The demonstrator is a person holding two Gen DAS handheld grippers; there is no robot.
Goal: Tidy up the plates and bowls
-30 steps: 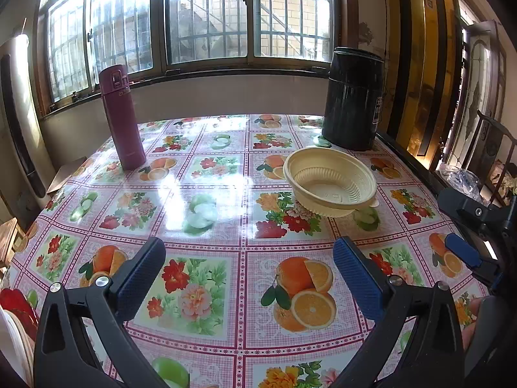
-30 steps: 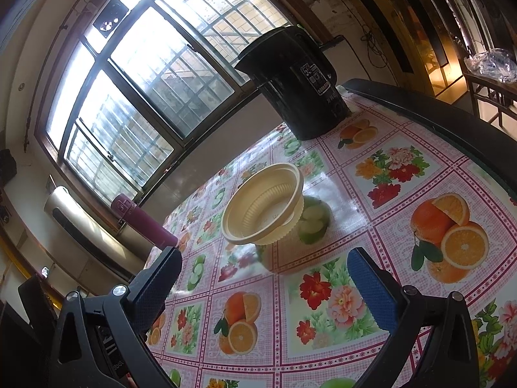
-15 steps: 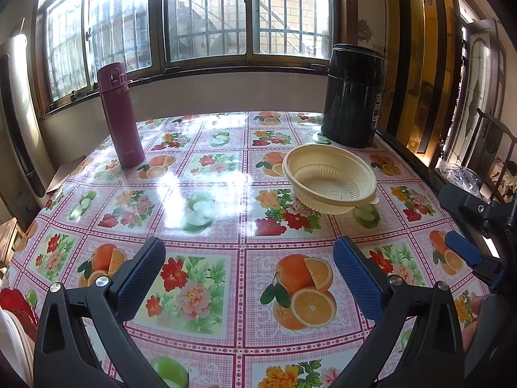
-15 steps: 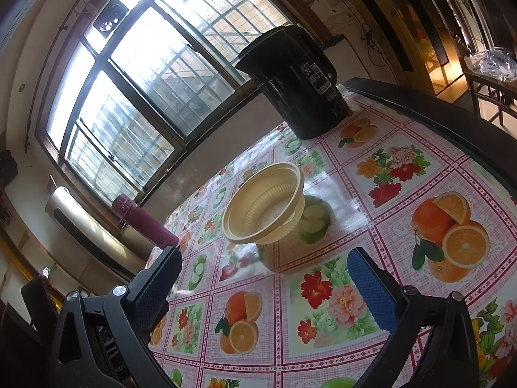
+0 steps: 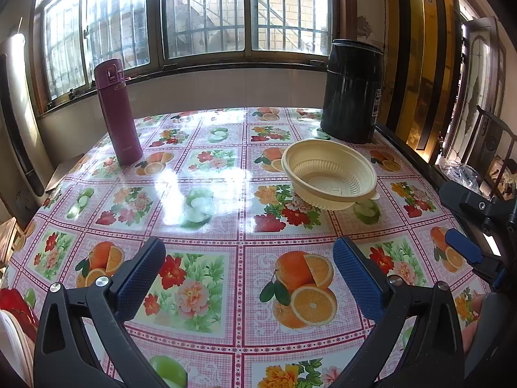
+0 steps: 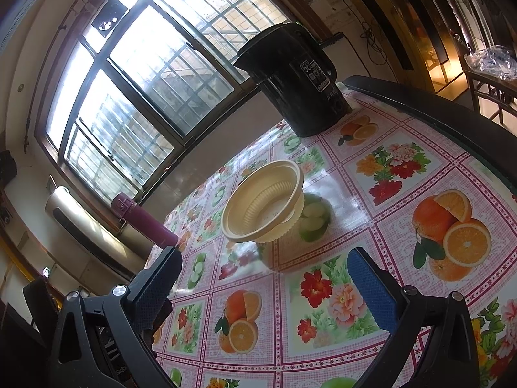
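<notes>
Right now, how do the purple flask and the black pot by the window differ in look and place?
The purple flask is slim and tall; the black pot is much wider. The flask stands at the far left of the table, the pot at the far right corner, just behind the yellow bowl. The pot carries a white printed label on its side; the flask has only small lettering. Both stand upright with lids closed.
</notes>
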